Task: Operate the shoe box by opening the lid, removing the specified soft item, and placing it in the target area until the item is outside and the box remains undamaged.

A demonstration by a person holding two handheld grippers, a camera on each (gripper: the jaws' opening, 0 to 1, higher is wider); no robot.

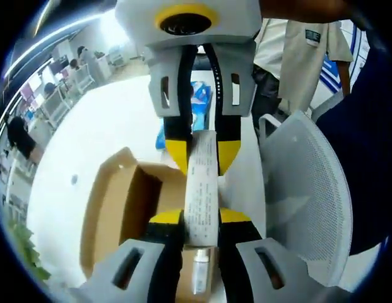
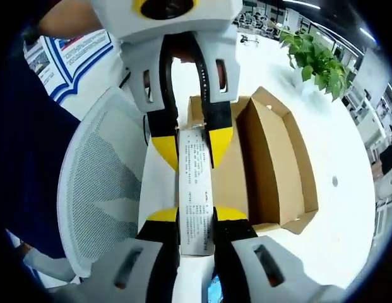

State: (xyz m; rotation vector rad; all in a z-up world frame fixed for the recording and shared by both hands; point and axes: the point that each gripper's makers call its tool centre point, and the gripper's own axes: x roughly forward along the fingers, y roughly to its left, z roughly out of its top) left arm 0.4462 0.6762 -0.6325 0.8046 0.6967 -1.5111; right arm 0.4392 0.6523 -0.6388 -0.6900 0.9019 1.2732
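I had both tools closed on the same thing: my left tool (image 1: 201,218) pinched one end of a long white printed packet (image 1: 202,189) and my right tool (image 2: 194,214) pinched the other, so the packet (image 2: 194,192) hung stretched between them above the open shoe box (image 1: 113,208). In the left gripper view my right tool (image 1: 202,148) reached down from the top; in the right gripper view my left tool (image 2: 192,142) did the same. The box (image 2: 271,164) lay with its lid folded back on the white counter (image 1: 101,120), near the edge by the mesh chair (image 1: 303,189). The packet looked soft, though the print was too small to read. I judged the best way was to keep both grips even, carry it level clear of the cardboard walls, and set it flat on bare counter.
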